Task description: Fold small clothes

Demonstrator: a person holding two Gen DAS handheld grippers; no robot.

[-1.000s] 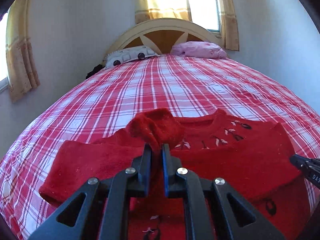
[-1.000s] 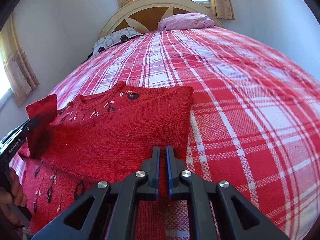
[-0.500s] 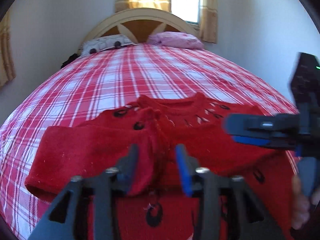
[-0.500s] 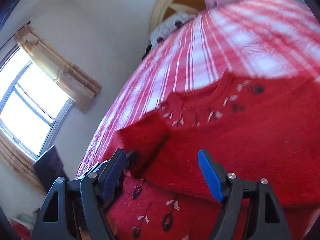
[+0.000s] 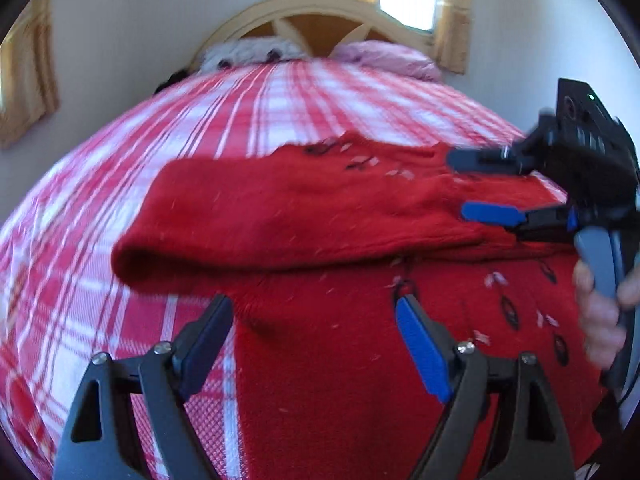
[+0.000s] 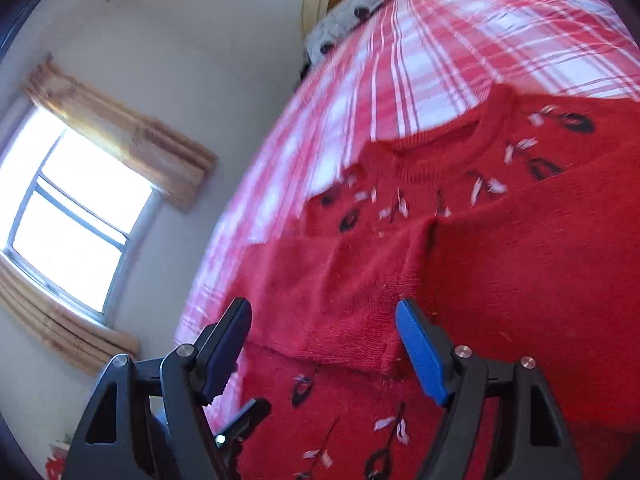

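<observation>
- Sweater (image 5: pixel 360 360): red knit with small black and white motifs. It lies flat on the bed (image 5: pixel 280 112), near the edge closest to the cameras, collar (image 6: pixel 436 136) toward the headboard (image 5: pixel 320 12).
- Left sleeve (image 5: pixel 280 220): folded across the chest, lying on the sweater body. Its cuff end (image 6: pixel 344 328) shows in the right wrist view, resting on the front panel.
- Right sleeve (image 6: pixel 540 272): also folded inward over the body; its edge meets the left sleeve near the middle of the chest.
- Left gripper (image 5: pixel 316 344): jaws spread wide, nothing between them. It hovers over the lower left part of the sweater, at the boundary between knit and bedspread. Contact with the fabric cannot be determined.
- Right gripper (image 6: pixel 324 344): jaws spread wide, holding nothing. It is positioned above the folded left sleeve's cuff end. In the left wrist view it enters from the right (image 5: pixel 480 188), fingers pointing across the chest below the collar.
- Hand (image 5: pixel 600 304): wrapped around the right gripper's handle at the right edge of the left wrist view.
- Bed: covered with a red and white plaid spread. Two pillows (image 5: pixel 384 56) lie against the headboard; one is pink, the other pale with dark spots.
- Window (image 6: pixel 76 216): on the side wall, framed by tan curtains. A second window sits above the headboard.
- Both views are motion-blurred; fine detail of the motifs is unclear.
</observation>
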